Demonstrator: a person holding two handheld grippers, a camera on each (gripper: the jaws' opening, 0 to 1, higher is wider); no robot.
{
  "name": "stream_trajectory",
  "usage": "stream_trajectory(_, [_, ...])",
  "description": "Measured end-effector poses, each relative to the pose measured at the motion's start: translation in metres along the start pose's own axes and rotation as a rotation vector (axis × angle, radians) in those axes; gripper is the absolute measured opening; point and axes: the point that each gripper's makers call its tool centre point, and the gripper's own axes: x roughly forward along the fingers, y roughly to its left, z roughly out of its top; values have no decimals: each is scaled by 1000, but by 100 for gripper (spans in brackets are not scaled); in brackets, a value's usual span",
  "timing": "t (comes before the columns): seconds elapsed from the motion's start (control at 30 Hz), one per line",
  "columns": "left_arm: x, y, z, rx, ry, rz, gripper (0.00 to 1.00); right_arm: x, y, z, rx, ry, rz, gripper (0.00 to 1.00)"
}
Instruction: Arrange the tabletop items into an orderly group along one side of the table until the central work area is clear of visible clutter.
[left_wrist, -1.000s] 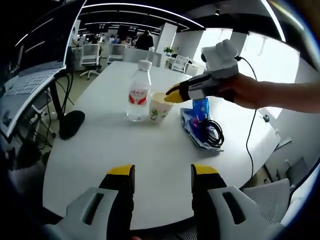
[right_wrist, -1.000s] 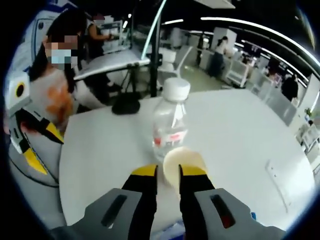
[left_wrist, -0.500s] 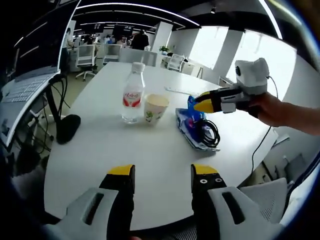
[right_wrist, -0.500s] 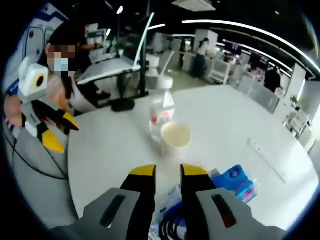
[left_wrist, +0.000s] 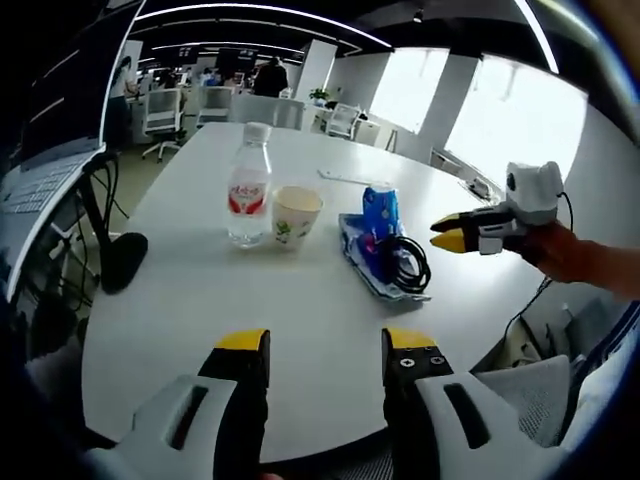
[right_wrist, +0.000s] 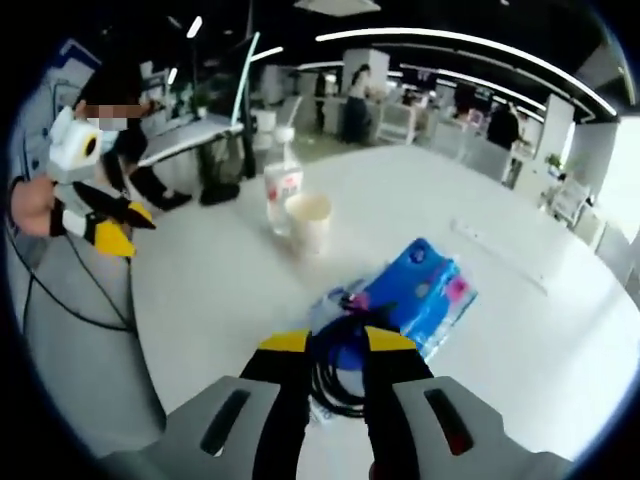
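Observation:
A clear water bottle and a paper cup stand side by side on the white round table. To their right an upright blue packet and a coiled black cable rest on a blue plastic bag. My left gripper hangs open above the near table edge, well short of them. The right gripper, held in a hand, hovers right of the cable. In its own view the right gripper is narrowly open, with the cable showing between its jaws, ungripped. Beyond lie the packet, cup and bottle.
A white power strip lies on the far side of the table. A black base stands on the floor left of the table, under a desk. A person in grey holds the left gripper. Office chairs stand behind.
The right gripper has drawn back from the cup, past the blue packet, to the table's side by the cable. Bottle, cup, packet and cable have stayed put. The left gripper has hardly moved.

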Motion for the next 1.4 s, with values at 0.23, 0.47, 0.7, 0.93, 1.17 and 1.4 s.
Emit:
stream_trajectory(0.23, [3,-5,4,7,-1,-1,44,-18,-14,-29,86,14,-50,17])
stream_trajectory(0.47, [2,-9,4,2,-5,1,44,-23,-26,-49,198,13,-51,17])
stream_trajectory(0.7, [1,-12,1,16,5,3,44,-20,-39,-60,299,17,-56,17])
stream_trajectory(0.93, [3,-15,2,22,3,3,44,-6,-34,-66,316,34,-32,17])
stream_trajectory(1.17, [7,-17,2,20,0,5,44,9,-36,-68,357,34,-50,18])
stream_trajectory(1.4, [8,-19,0,24,6,3,44,20,-46,-68,441,17,-92,19])
